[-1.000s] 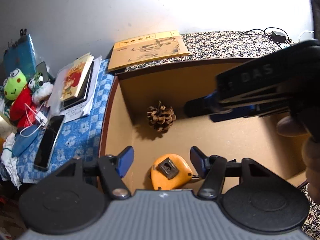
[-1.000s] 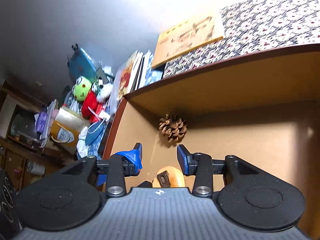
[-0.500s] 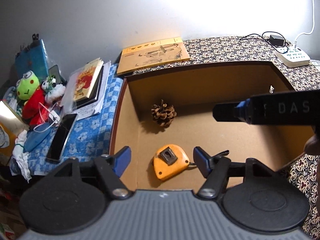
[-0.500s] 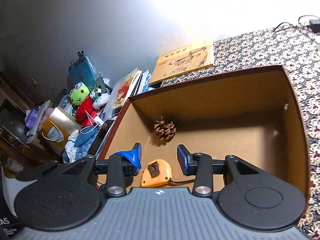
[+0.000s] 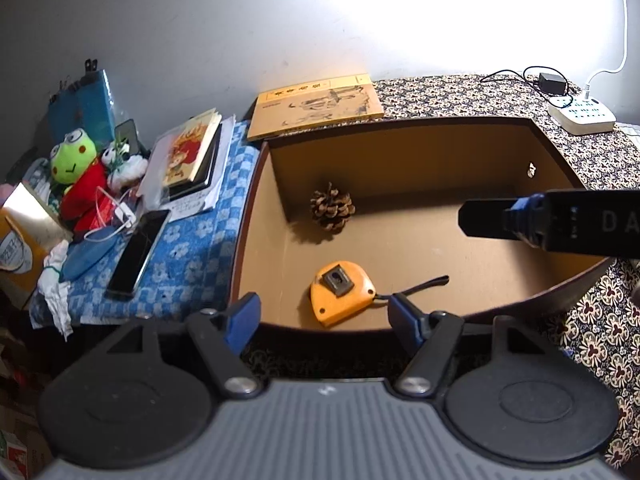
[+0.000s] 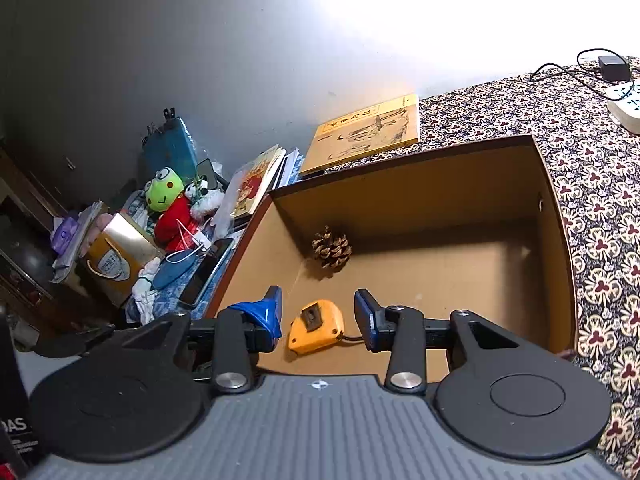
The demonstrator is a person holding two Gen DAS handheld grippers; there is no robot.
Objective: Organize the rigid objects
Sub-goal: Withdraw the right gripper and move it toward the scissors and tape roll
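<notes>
Two rigid things lie in the cardboard box (image 5: 404, 152): a pine cone (image 5: 332, 208) near its back-left corner, a tape measure (image 5: 342, 292) by its front edge. Both grippers, left (image 5: 324, 316) and right (image 6: 318, 314), hang empty with jaws apart. Next, I judge, another object must be found; the book (image 5: 316, 106) and power strip (image 5: 582, 114) sit behind the box, clear of it.

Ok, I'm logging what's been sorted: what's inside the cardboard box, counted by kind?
Pine cone: 1
Orange tape measure: 1
Total: 2, both on the floor of the cardboard box, apart from each other.
</notes>
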